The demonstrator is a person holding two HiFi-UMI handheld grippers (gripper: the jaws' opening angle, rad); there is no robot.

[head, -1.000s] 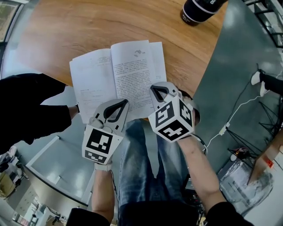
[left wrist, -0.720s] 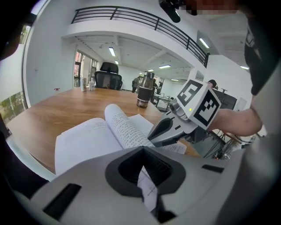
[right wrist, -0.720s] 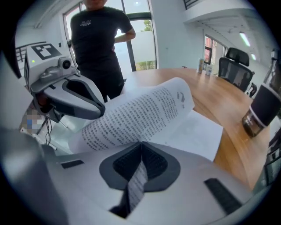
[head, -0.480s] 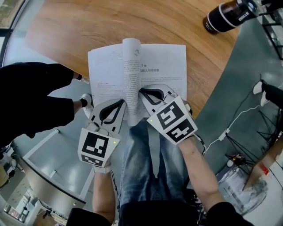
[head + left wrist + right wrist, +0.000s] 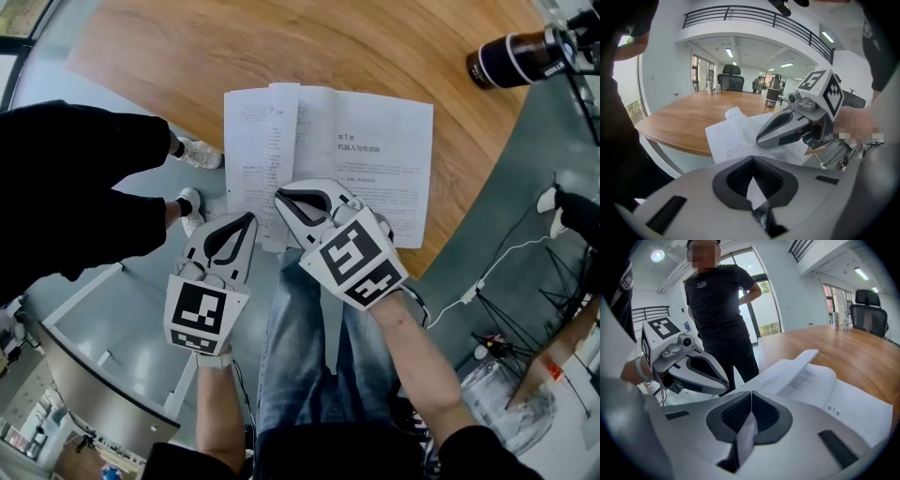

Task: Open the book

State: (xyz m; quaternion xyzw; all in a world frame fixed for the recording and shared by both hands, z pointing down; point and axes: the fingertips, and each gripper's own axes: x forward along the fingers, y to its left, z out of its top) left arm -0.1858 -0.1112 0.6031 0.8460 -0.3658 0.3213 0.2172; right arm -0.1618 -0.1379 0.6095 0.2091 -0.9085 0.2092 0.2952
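Book (image 5: pixel 375 159) lying open and face up on the wooden table (image 5: pixel 356 42), close to the curved near edge, with its lower margin overhanging that edge. One leaf (image 5: pixel 284 131) raised off the spread, standing between the left-hand and right-hand pages. At the foot of that leaf, right gripper (image 5: pixel 279 194) with jaws closed tight on the lower edge, the paper running straight through between the ribbed pads in the right gripper view. Just beside it on the left and off the table's edge, left gripper (image 5: pixel 249 217) with its tip at the lower margin of the left-hand page; jaws together here too, pinching a white sliver of the book's paper between the pads in the left gripper view. Both grippers pointing down and away toward the book, marker cubes toward the holder's body, tips near each other but apart. Well away at the far right of the table, dark cup (image 5: pixel 516 58) with pale bands. By the table's left side, near the left gripper, person in black clothes (image 5: pixel 75 187).
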